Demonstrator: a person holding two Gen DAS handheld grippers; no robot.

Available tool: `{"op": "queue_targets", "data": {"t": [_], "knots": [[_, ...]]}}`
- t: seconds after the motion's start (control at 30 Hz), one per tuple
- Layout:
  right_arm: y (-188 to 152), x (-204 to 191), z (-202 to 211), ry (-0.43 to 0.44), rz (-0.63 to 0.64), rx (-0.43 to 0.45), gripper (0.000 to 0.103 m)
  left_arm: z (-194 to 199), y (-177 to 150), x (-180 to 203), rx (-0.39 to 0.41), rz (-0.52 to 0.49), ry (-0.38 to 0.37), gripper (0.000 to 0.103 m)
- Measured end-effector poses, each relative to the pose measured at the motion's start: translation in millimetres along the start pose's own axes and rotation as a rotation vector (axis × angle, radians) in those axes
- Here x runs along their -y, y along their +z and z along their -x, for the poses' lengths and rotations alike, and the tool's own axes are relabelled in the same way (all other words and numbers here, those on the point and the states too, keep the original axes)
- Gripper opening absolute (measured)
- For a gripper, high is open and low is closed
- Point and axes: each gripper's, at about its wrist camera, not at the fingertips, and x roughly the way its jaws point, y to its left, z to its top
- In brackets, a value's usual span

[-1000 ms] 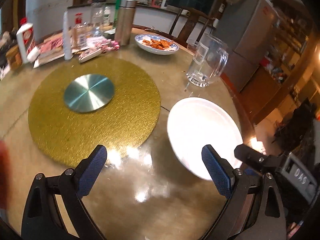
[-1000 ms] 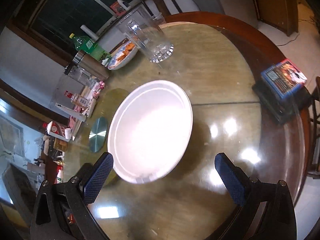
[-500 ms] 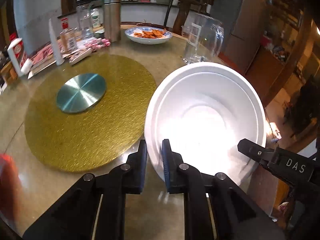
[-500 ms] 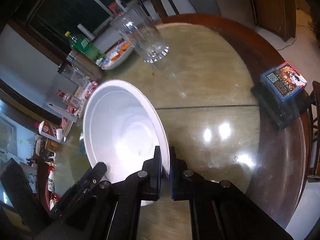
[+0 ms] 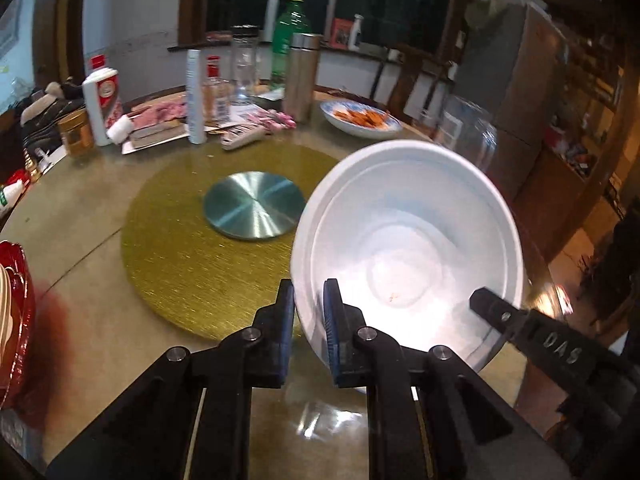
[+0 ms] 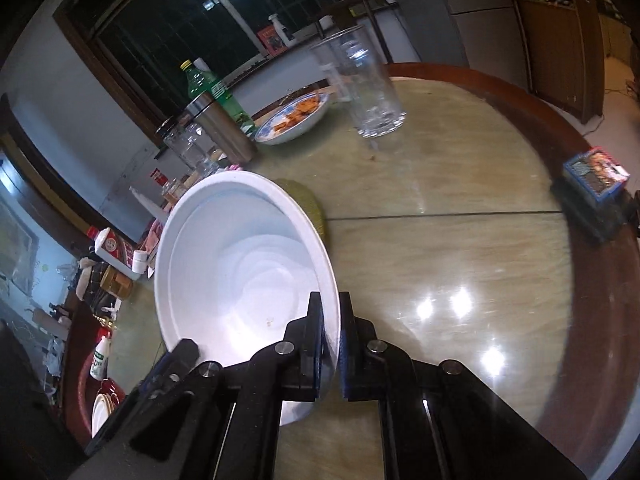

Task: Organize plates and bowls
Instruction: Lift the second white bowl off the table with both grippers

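A large white bowl [image 5: 408, 256] is held off the table, tilted, between both grippers. My left gripper [image 5: 308, 308] is shut on its near-left rim, one blue pad inside and one outside. In the right wrist view the same bowl [image 6: 240, 264] fills the left half, and my right gripper [image 6: 330, 316] is shut on its near-right rim. The right gripper's black body also shows in the left wrist view at the bowl's lower right edge. A red stack of dishes [image 5: 14, 320] sits at the left edge, and it shows again as the red dishes [image 6: 102, 404] low on the left.
A gold turntable mat [image 5: 192, 248] with a metal disc [image 5: 254, 204] lies at the table's middle. Behind stand bottles, a steel flask [image 5: 302, 76], a plate of food [image 5: 362, 118] and a glass pitcher [image 6: 360, 84]. A blue box [image 6: 596, 174] sits by the right table edge.
Both grippers went from wide open to shut on the white bowl's rim. The bowl left the table and tilted up, and it has since been carried toward the left.
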Motion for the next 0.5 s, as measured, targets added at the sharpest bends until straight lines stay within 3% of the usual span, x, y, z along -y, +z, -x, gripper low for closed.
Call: {"op": "queue_targets", "data": {"t": [0.23,0.5], "knots": [[-10.2,-17.0,-27.9,0.049,-0.014,0.016,0.006,-14.5,1.1,-27.3,-0.004,0.051,0.042,0.011],[-13.5,-11.7,-32.7,0.057,-0.010,0.023,0.006,-16.7,-3.6,-24.3,-0.018,0.033,0.061,0.011]]}}
